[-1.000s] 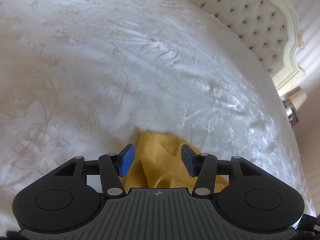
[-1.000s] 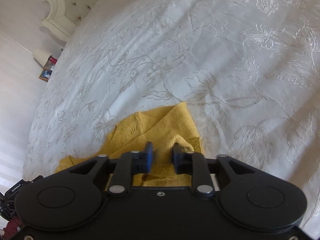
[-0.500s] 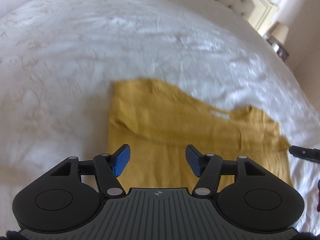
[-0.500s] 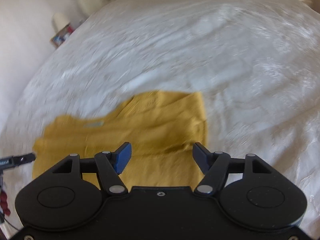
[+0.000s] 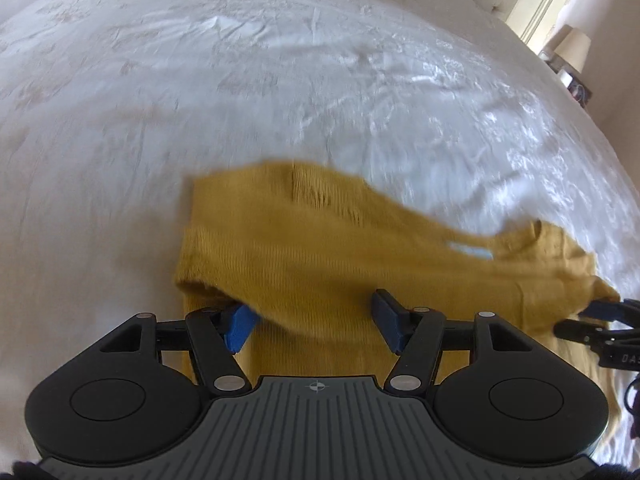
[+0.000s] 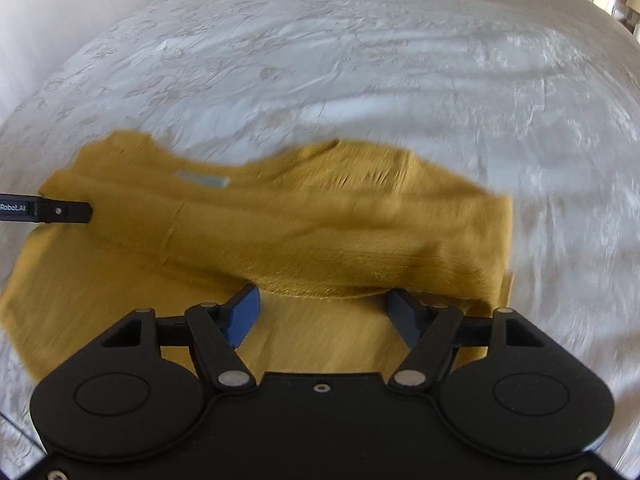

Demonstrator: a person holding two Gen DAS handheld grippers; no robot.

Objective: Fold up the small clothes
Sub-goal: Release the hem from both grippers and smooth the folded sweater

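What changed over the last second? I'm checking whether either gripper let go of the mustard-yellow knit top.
The right gripper, pinched on the mustard-yellow knit top a second ago, let go and now stands open. Both grippers drew back, bringing the whole spread garment into view. The left gripper stayed open. The top still lies on the white embroidered bedspread.

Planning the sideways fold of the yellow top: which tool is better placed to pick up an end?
Neither clearly. Left tool and right tool both hover open over the yellow top, each near its own end.
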